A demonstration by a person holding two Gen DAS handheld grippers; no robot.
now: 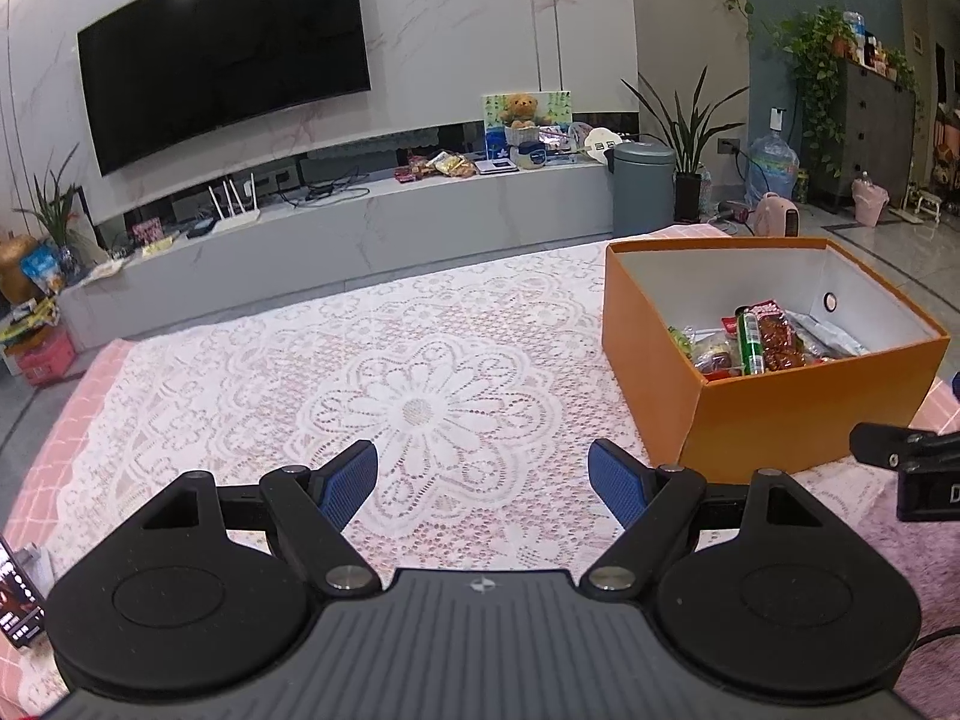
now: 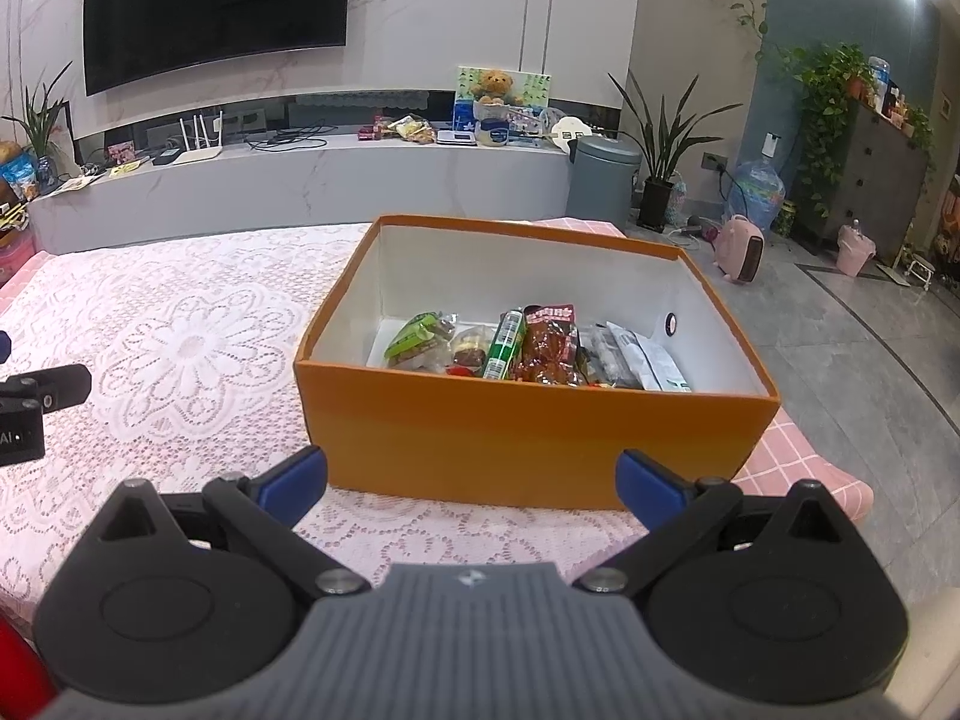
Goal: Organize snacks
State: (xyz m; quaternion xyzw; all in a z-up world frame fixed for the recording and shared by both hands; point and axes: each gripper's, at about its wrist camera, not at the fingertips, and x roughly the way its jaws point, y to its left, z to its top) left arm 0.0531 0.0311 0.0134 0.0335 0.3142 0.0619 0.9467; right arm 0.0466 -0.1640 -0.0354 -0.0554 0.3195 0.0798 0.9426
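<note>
Orange box (image 2: 534, 438), snacks (image 2: 528, 348) inside: directly ahead of right gripper (image 2: 474, 480), long side facing it. Left gripper (image 1: 483, 480) farther. Both spread, empty.

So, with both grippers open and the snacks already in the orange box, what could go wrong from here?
1. The orange box stands near the table's right edge; a push from the right gripper could slide it off.
2. The lace cloth has holes, so the left gripper fingertips might snag and drag it.
3. The snack packs lie crowded together, so gripping one may lift or crush its neighbour.
</note>
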